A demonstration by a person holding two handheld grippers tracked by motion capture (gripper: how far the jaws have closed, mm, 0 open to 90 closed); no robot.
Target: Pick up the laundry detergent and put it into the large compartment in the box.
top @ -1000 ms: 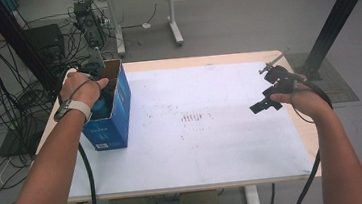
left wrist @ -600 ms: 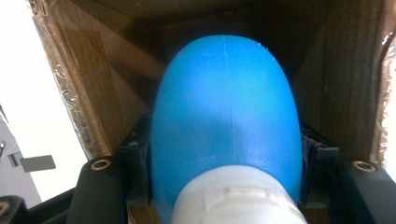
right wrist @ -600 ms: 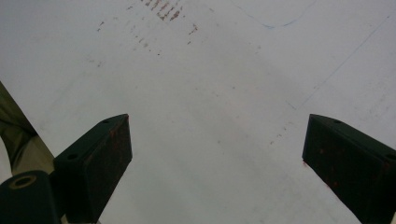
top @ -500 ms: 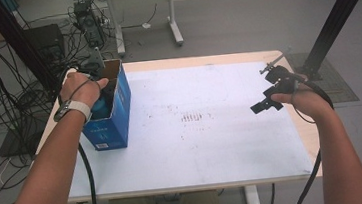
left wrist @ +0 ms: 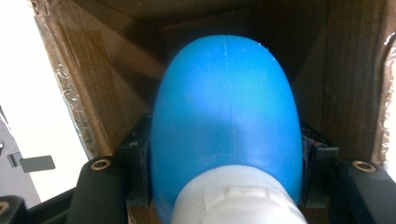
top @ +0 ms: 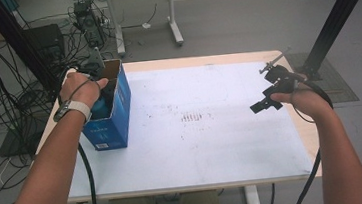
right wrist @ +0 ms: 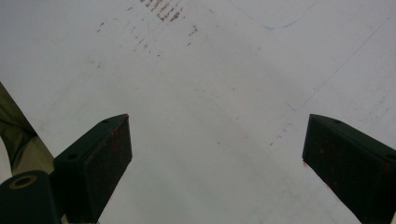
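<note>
Blue bottle [left wrist: 224, 121] sits half-hidden inside the cardboard box [top: 119, 105].

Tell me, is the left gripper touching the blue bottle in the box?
Touching. The left gripper view shows the left gripper with both jaws pressed against the blue bottle inside the box.

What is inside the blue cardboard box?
A blue bottle with a white cap, clamped by the left hand-held gripper inside the box. The box floor beneath is covered.
</note>
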